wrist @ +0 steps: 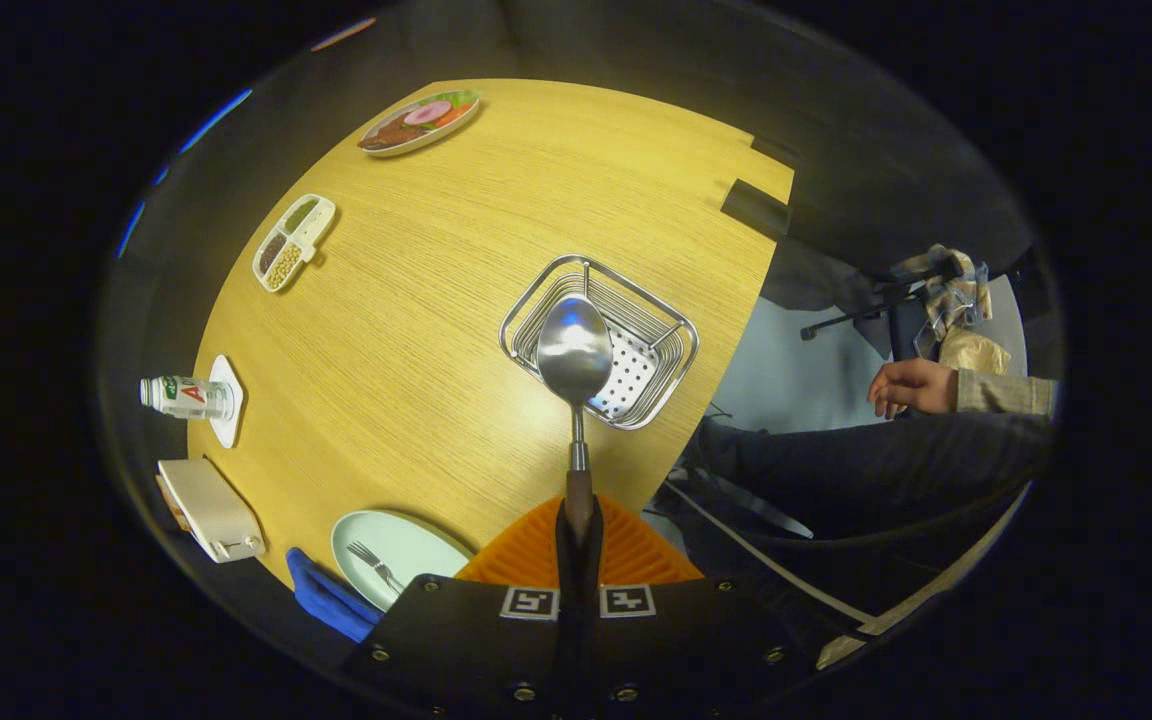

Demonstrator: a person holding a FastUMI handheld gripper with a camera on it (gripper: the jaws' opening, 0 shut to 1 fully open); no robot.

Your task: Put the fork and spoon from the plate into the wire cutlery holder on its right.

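Note:
My gripper [578, 520] is shut on the brown handle of a metal spoon [574, 352]. The spoon sticks out straight ahead of the fingers, and its bowl hangs above the wire cutlery holder [676, 330], over the holder's near left part. The holder is a silver wire basket with a white perforated floor, standing near the table's right edge. The pale green plate [426, 545] lies just left of the fingers, close under the gripper. The fork [374, 562] rests on that plate.
The wooden table [456, 300] holds a three-part snack tray [293, 241], a plate of food [419, 122] at the far end, a small bottle [186, 396] on a white coaster, and a white box [211, 510]. A blue cloth [326, 598] lies beside the plate. A seated person's hand [911, 386] rests beyond the table's right edge.

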